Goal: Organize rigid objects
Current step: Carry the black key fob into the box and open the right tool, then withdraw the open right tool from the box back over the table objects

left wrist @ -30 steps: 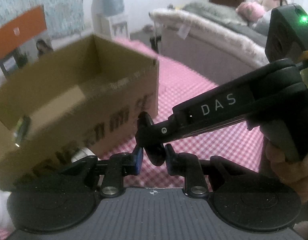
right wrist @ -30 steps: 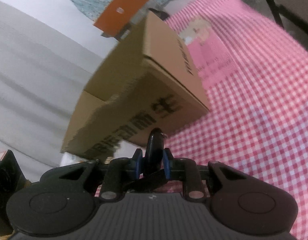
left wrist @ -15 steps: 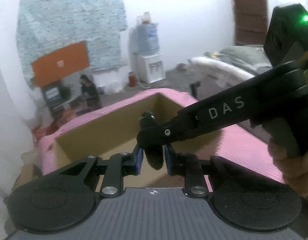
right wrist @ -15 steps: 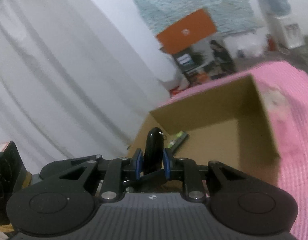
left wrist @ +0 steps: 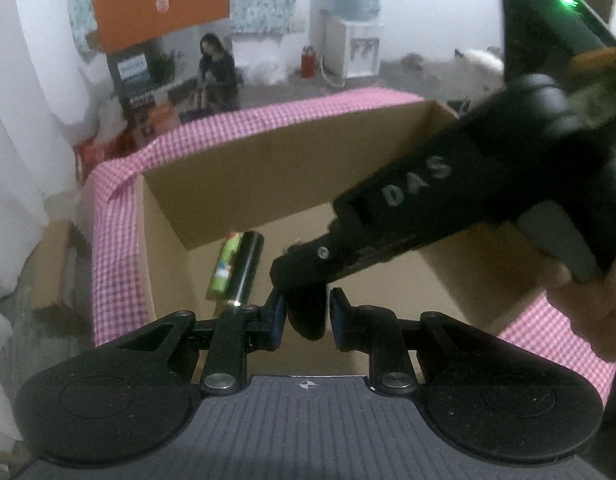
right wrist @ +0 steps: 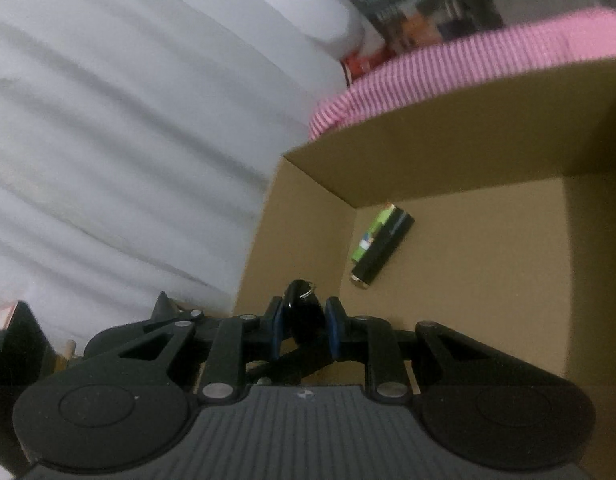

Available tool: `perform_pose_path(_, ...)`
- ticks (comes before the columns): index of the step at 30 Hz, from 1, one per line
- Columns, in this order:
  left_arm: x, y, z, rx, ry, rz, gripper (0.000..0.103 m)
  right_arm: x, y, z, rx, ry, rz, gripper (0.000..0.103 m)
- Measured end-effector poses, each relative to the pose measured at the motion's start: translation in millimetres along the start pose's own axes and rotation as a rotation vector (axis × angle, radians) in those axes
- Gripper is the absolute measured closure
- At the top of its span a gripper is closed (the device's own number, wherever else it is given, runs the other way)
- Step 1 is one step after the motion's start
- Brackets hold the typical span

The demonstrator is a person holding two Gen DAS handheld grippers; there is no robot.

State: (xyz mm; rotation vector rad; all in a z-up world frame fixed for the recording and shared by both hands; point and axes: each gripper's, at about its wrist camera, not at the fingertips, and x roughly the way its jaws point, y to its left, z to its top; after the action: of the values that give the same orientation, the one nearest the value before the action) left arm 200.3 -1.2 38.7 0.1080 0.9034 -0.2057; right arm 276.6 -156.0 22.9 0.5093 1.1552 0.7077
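An open brown cardboard box (left wrist: 292, 168) is seen on a bench draped in pink-and-white checked cloth (left wrist: 116, 240), with both grippers held above its opening. In the right wrist view, the right gripper (right wrist: 304, 330) is shown clamped on a small black oval key fob (right wrist: 302, 312) with a metal ring at its tip, poised over the near left corner of the box. In the left wrist view, the same dark fob (left wrist: 306, 312) sits between the blue pads of the left gripper (left wrist: 306, 314), which are drawn close together; the left pad meets it, while a thin gap seems to remain at the right pad, so a firm hold by this gripper cannot be confirmed. The right gripper's black body, lettered "DAS" (left wrist: 419, 180), enters that view from 2 o'clock, gripped by a hand (left wrist: 583, 304) at 3 o'clock. On the box floor, a black cylinder (right wrist: 381, 250) with a metal end and a green-labelled item (right wrist: 369, 236) touching its side are seen lying near the far left corner, at 11 o'clock from the left gripper. A white curtain (right wrist: 128, 140) hangs at 9 o'clock. A water dispenser (left wrist: 351, 24) stands at 12 o'clock against the far wall.
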Motion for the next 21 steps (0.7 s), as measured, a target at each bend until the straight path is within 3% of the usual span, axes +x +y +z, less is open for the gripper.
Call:
perform_pose_path(9,-2.1,5.3,-3.2,-0.005,0.005,0.006,0.078,28.8,-16.7,16.5,0.075,0.089,-0.003,0.08)
perform_pose_path(14,-22.7,5.2,-5.9,-0.002,-0.063,0.016,0.07,25.9,-15.8,16.5,0.08,0.07,0.027,0.079)
perform_pose_path(21,-61.6,-0.5,-16.2,-0.006,-0.163,0.002,0.06,-12.2,-6.3,6.8,0.05,-0.011,0.043,0.079)
